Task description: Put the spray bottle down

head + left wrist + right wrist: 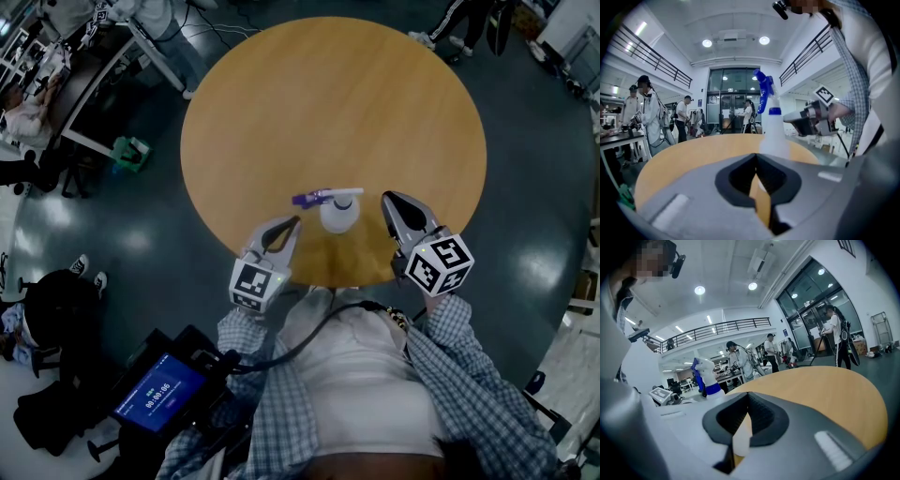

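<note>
A clear spray bottle (339, 212) with a blue-purple trigger head stands upright on the round wooden table (337, 103), close to its near edge. My left gripper (292, 223) sits just left of it, jaws shut and empty. My right gripper (389, 199) sits just right of it, also shut with nothing in it. In the left gripper view the bottle (774, 133) rises beyond the closed left gripper (756, 157), and the right gripper (806, 121) shows behind it. In the right gripper view the bottle (707, 376) stands to the left of the closed right gripper (748, 395).
A dark floor surrounds the table. Desks (84, 84) and a green box (131, 152) lie at the far left. Several people stand around the hall (647, 112). A handheld screen (159, 389) hangs at my lower left.
</note>
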